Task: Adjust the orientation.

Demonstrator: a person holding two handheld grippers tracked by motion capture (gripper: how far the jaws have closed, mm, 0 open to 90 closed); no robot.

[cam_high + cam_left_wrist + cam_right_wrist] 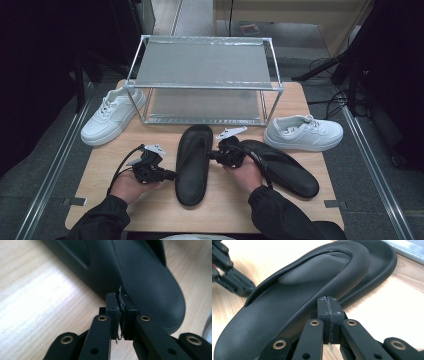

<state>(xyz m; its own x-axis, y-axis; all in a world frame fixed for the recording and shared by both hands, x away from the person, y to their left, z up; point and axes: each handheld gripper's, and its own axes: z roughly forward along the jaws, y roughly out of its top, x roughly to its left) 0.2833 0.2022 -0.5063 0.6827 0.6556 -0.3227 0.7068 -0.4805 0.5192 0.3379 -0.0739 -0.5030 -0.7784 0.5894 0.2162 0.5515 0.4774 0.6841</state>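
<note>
High view shows a black slipper (193, 165) lying flat near the middle of the wooden worktop (100, 165), its long axis running from the near edge toward the rack, toe end close to the metal shoe rack (202, 82). The left claw (170, 175) sits at its left side and the right claw (212, 155) at its right side — both point inward at it. In the left gripper view the left claw's jaws are nearly together at the slipper's (150, 282) rim, with frayed padding between the pads; whether they pinch the rim I cannot tell. In the right gripper view the right claw (328, 312) is closed, pads pressed together just at the slipper's (294, 297) edge. A second black slipper (285, 167) lies angled just to the right. One white sneaker (111, 115) stands at the far left, another white sneaker (303, 132) at the far right — bare wood remains along the near edge. Dark floor surrounds the worktop.
</note>
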